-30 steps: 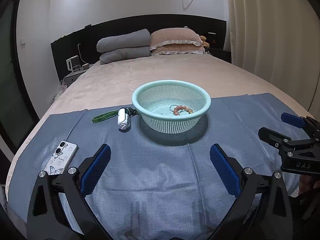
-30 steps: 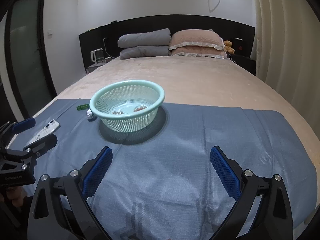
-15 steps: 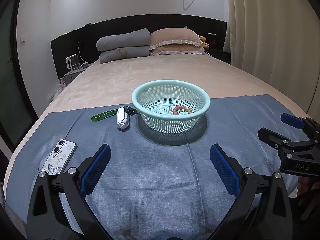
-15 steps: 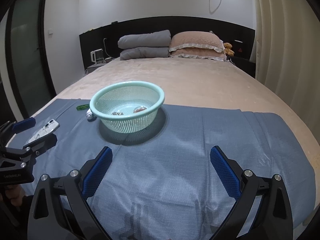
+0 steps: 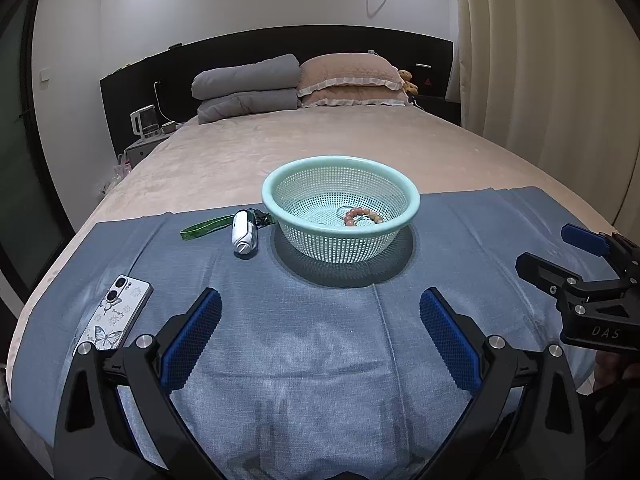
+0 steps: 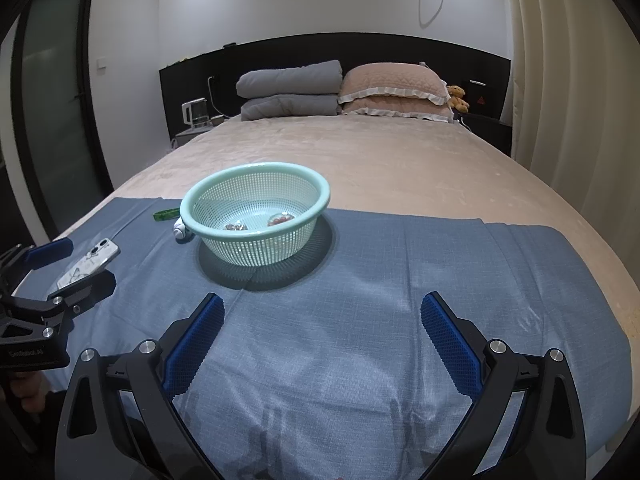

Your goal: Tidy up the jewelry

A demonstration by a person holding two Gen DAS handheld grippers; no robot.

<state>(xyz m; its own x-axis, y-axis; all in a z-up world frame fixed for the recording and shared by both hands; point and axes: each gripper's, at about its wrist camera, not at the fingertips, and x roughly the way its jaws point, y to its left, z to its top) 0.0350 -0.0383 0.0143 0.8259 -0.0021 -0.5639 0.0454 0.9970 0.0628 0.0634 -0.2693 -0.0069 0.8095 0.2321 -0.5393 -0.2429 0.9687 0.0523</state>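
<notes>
A mint-green mesh basket [image 5: 410, 194] [image 6: 192, 224] stands on a blue cloth [image 5: 320, 340] [image 6: 400, 272] spread over the foot of a bed. Inside it lies a bracelet of reddish beads [image 5: 362, 216] [image 6: 281, 219], and the right wrist view also shows a small silvery piece of jewelry [image 6: 236, 225] beside it. My left gripper [image 5: 320, 320] hovers open over the cloth, well short of the basket, with nothing between its fingers. My right gripper [image 6: 322, 322] is open and empty too, near the cloth's front edge and to the right of the basket.
A small white device [image 5: 245, 232] on a green lanyard [image 5: 200, 229] lies left of the basket. A phone in a butterfly case [image 5: 114, 312] [image 6: 90, 258] lies at the cloth's left. Pillows [image 5: 348, 80] and a folded grey duvet [image 5: 246, 92] are at the headboard; curtains [image 5: 560, 80] hang on the right.
Both views have shifted only slightly; the basket and the things around it sit a touch lower in the left wrist view. Both grippers stay open and nothing has been picked up.
</notes>
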